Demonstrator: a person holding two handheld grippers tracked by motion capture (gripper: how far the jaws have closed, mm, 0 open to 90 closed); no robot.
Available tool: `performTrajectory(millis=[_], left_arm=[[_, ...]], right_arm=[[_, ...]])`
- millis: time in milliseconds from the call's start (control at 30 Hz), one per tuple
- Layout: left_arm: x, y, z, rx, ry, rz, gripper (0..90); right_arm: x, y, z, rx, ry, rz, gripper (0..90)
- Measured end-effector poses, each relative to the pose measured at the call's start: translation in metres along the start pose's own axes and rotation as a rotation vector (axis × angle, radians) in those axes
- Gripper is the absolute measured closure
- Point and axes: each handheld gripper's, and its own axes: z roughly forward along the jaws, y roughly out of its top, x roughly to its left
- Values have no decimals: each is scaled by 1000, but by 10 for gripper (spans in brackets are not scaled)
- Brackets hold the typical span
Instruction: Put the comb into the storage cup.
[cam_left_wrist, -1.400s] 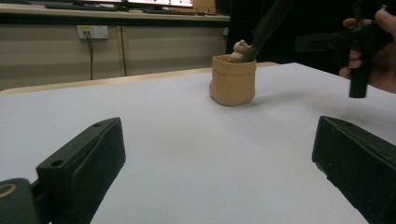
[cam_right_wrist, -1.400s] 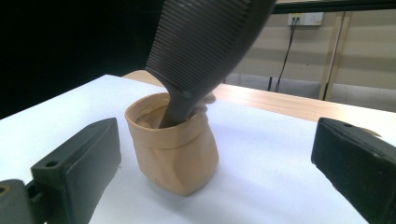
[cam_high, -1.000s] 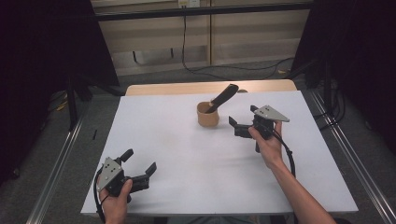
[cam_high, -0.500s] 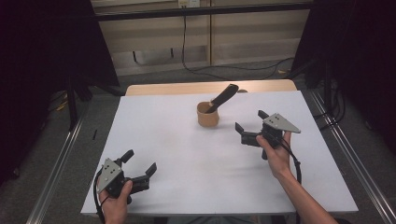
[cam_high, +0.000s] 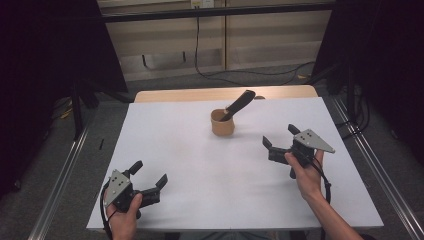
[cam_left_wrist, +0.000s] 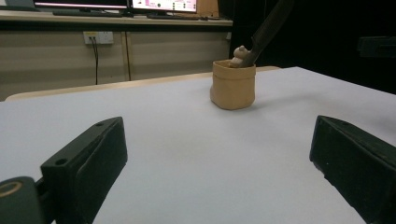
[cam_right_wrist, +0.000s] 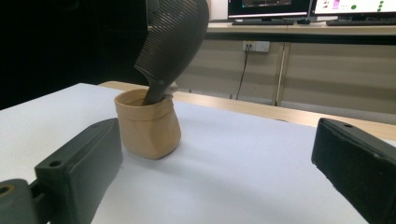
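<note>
A small tan pouch-like cup (cam_high: 222, 123) stands upright toward the far middle of the white worktop (cam_high: 200, 170), with a dark ribbed handle (cam_high: 240, 103) leaning out of it, tilted up and away toward the far right. In the left gripper view a small pale knob shows at the cup's rim beside the handle, though what it is cannot be told. The right tongs (cam_high: 281, 141) are held in the person's right hand (cam_high: 306, 172) to the right of the cup and a little nearer the person, apart from it, with the jaws spread wide and nothing between them; they point roughly toward the cup. The right gripper view shows the cup (cam_right_wrist: 148, 123) close ahead between the two black jaws, set toward the left one but not touched by either, and the handle (cam_right_wrist: 171, 39) rising large above it. The left tongs (cam_high: 150, 174) sit at the near left corner of the worktop in the person's left hand (cam_high: 122, 210), well apart from the cup, and they too are released, the jaws standing wide with bare white surface between them. From the left gripper view the cup (cam_left_wrist: 232, 84) stands far off, right of centre. Behind the worktop a pale wooden table edge (cam_high: 225, 93) shows, and beyond it a wall panel with a cable (cam_high: 197, 45) hanging down.
</note>
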Motion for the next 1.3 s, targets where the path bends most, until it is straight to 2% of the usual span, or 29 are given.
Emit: performTrajectory(millis=[233, 367, 533, 733, 933, 1200, 1300], left_arm=[[1, -1, 0, -5, -6, -13, 41], [1, 0, -2, -11, -2, -1, 41], [0, -1, 0, 7, 25, -4, 43], [0, 0, -1, 0, 26, -8, 44], [1, 0, -2, 2, 23, -1, 44], [-1, 1, -2, -5, 31, -5, 45], [-2, 1, -3, 1, 31, 7, 45]], right_arm=[[-2, -4, -18, -12, -15, -12, 11], [-5, -8, -28, -20, -23, 30, 11], [-4, -10, -39, -27, -22, 11, 9], [-5, -14, -52, -31, 15, -16, 2], [-7, -17, -63, -29, -2, -25, 2], [-6, -19, -77, -28, 38, -61, 0], [-8, -21, -80, -37, 28, -62, 0]])
